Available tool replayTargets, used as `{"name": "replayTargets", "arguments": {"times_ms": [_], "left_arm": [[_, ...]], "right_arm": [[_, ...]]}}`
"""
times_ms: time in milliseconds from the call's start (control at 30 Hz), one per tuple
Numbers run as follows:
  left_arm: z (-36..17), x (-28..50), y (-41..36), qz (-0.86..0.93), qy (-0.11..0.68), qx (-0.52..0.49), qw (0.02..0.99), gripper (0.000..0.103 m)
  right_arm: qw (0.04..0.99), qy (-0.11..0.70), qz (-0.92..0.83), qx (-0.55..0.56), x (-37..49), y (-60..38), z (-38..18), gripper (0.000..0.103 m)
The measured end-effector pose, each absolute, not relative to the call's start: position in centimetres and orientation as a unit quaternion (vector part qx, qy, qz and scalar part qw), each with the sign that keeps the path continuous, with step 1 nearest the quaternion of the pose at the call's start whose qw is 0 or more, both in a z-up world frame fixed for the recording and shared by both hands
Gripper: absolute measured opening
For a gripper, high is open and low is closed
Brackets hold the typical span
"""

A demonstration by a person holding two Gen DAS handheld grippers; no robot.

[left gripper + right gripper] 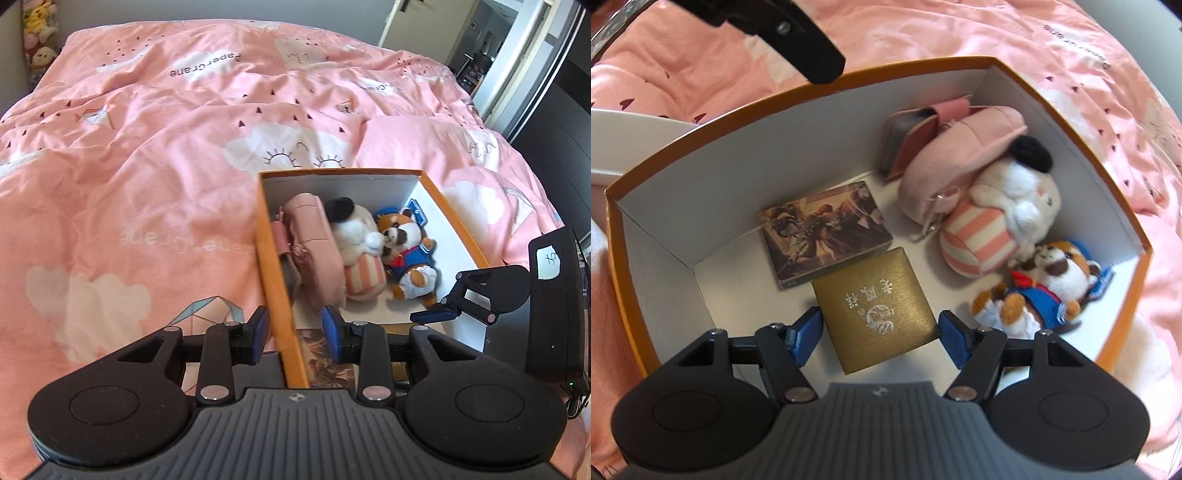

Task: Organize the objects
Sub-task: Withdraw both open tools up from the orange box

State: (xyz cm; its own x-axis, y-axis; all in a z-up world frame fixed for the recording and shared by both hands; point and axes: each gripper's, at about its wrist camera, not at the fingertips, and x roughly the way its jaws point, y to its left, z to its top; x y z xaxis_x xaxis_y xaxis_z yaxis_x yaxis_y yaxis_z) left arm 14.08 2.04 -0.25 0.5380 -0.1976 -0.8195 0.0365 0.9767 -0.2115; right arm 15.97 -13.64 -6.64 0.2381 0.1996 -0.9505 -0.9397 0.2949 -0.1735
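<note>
An orange box (275,280) with a white inside (665,236) lies on the bed. It holds a pink pouch (960,147), a striped plush (1001,210), a raccoon plush (1045,284), a picture card box (823,232) and a gold box (879,306). My left gripper (295,332) is open, its pads straddling the box's left wall without touching it. My right gripper (879,332) is open, its blue pads apart on either side of the gold box, which rests on the box floor. The right gripper's fingertip also shows in the left wrist view (436,314).
The pink duvet (184,166) covers the whole bed around the box. Stuffed toys (38,33) sit at the far left corner. A doorway and dark wardrobe (517,74) are to the right. A white surface (628,140) lies beside the box.
</note>
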Motion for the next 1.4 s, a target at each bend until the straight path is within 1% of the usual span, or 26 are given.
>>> {"name": "replayTargets", "arguments": {"times_ms": [333,533,567,633,700,733,800,833,867,933,1067,1167,1267,1400], "left_arm": [[-1.8,13.9,3.8,-0.054,0.492,-0.122,0.860,0.041],[-2.0,13.9,3.6,-0.052,0.488,-0.121,0.863,0.041],[-1.9,13.9,3.5,-0.051,0.486,-0.117,0.864,0.041],[-2.0,14.0,3.3,-0.048,0.484,-0.115,0.866,0.041],[-2.0,14.0,3.4,-0.047,0.484,-0.118,0.866,0.041],[-2.0,14.0,3.4,-0.047,0.484,-0.121,0.865,0.041],[-2.1,14.0,3.6,-0.045,0.484,-0.128,0.864,0.041],[-2.1,14.0,3.6,-0.044,0.484,-0.130,0.864,0.041],[-2.1,13.9,3.5,-0.042,0.483,-0.131,0.865,0.041],[-2.1,13.9,3.5,-0.039,0.481,-0.132,0.866,0.041],[-2.2,13.8,3.3,-0.036,0.481,-0.132,0.866,0.041],[-2.3,13.6,3.3,-0.034,0.480,-0.134,0.866,0.041],[-2.3,13.5,3.4,-0.035,0.478,-0.138,0.867,0.041],[-2.4,13.4,3.5,-0.037,0.478,-0.140,0.866,0.041]], "right_arm": [[0.635,0.433,0.466,-0.439,17.8,-11.4,-7.4,0.071],[0.622,0.454,0.464,-0.438,19.1,-11.0,-8.0,0.072],[0.623,0.450,0.462,-0.443,18.9,-10.9,-8.0,0.079],[0.628,0.444,0.451,-0.453,18.5,-10.8,-7.9,0.089],[0.628,0.451,0.443,-0.453,18.3,-10.8,-7.7,0.089],[0.628,0.456,0.441,-0.450,18.2,-10.9,-7.6,0.088],[0.629,0.466,0.436,-0.444,18.2,-10.9,-7.4,0.079],[0.631,0.471,0.433,-0.439,18.2,-10.9,-7.3,0.070],[0.635,0.474,0.429,-0.434,18.2,-10.9,-7.3,0.065],[0.647,0.473,0.419,-0.427,18.5,-10.7,-7.2,0.063],[0.666,0.475,0.398,-0.415,19.1,-10.2,-7.3,0.063],[0.672,0.479,0.391,-0.408,19.1,-10.1,-6.8,0.065],[0.674,0.501,0.383,-0.384,18.7,-10.4,-6.1,0.065],[0.670,0.537,0.398,-0.325,17.6,-10.4,-5.5,0.062]]}}
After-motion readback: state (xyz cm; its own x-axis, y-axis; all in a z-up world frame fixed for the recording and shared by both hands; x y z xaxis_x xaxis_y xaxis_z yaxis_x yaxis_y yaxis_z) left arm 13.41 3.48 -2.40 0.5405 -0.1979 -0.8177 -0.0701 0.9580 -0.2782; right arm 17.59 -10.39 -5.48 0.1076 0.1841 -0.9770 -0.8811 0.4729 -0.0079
